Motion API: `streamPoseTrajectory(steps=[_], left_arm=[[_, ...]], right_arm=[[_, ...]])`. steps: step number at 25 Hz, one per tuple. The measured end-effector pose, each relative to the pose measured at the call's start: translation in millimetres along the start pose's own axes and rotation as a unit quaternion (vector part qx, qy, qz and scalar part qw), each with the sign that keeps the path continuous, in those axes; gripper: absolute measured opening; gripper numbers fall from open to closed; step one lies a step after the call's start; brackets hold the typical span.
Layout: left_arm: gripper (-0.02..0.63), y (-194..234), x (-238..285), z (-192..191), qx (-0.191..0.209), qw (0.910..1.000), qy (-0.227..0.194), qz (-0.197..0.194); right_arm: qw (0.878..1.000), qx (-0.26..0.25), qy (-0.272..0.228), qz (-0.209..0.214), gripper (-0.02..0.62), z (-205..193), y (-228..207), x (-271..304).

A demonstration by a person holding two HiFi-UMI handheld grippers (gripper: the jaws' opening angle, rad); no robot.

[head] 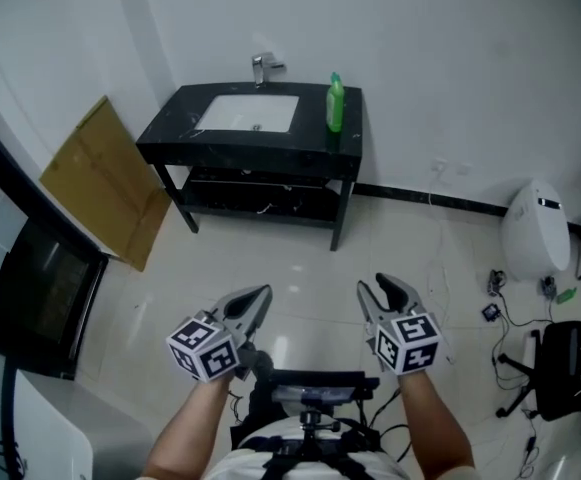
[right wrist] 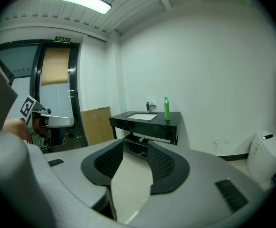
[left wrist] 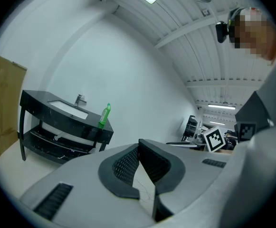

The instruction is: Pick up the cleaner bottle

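No legible text anywhere in the room.

- Green sign [right wrist: 61,39] over the doorway: light characters on it, too small to read.
- Cleaner bottle [head: 335,103] on the black table [head: 165,133]: plain green from here; no label print can be made out.
- Left gripper [head: 255,303] and right gripper [head: 378,288]: the marker cubes carry black-and-white square patterns only, no letters or digits.
- White appliance [head: 535,230] on the floor by the wall: small dark mark near its top, unreadable.
- Cardboard sheet [head: 105,183] leaning on the wall: no print seen.
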State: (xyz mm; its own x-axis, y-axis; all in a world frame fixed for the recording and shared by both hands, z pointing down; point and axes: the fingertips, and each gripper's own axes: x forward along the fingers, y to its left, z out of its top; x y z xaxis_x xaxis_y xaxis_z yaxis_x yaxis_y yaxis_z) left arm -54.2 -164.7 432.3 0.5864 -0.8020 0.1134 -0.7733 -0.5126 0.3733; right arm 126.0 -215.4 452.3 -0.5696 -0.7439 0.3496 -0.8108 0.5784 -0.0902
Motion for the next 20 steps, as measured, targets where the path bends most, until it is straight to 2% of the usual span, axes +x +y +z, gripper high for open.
streamPoseTrajectory(steps=[5, 12, 20], left_arm=[[-0.006, 62, 20, 25, -0.009, 0.9996, 0.007, -0.027], [-0.006, 138, 46, 68, 0.000, 0.9974, 0.026, -0.067], [-0.006, 178, 76, 90, 0.000, 0.9945, 0.037, -0.098]], right_arm=[[0.999, 0.010, -0.001, -0.032, 0.167, 20, 2, 53], [0.996, 0.029, -0.009, -0.086, 0.167, 53, 5, 114], [0.991, 0.042, -0.012, -0.122, 0.167, 72, -6, 147]])
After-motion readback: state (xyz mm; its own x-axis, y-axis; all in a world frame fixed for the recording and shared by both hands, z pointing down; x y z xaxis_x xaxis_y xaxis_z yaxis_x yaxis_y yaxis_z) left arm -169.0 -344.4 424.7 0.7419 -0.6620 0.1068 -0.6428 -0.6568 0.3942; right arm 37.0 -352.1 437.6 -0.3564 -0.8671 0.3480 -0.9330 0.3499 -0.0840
